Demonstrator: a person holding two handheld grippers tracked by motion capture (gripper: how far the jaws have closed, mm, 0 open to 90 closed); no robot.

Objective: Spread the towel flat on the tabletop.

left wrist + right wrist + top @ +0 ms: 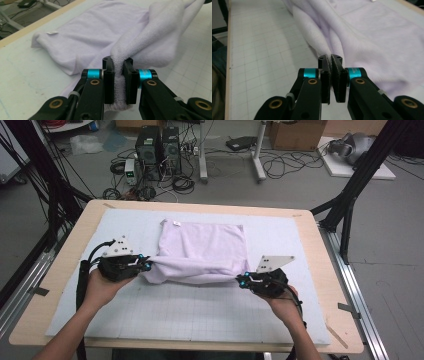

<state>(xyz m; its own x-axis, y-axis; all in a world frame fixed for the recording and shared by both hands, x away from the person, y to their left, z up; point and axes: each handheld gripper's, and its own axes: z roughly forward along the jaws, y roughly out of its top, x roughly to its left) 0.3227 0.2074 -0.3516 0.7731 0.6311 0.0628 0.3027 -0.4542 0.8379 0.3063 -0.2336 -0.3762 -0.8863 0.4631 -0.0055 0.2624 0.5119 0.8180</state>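
A pale lilac towel (202,250) lies on the grey grid mat (200,310), its near edge raised off the mat between the two grippers. My left gripper (146,265) is shut on the towel's near left corner; a thick fold of the towel (140,42) is pinched between its jaws, just under my left gripper's tips (118,65). My right gripper (242,281) is shut on the near right corner, and my right gripper's tips (330,61) have a thin edge of the towel (372,42) clamped between them. A small white tag (52,32) sits at the towel's far corner.
The mat covers a wooden table (70,245). Black frame posts (357,180) stand at both sides. Beyond the table's far edge, computer boxes (157,147), cables and desk legs crowd the floor.
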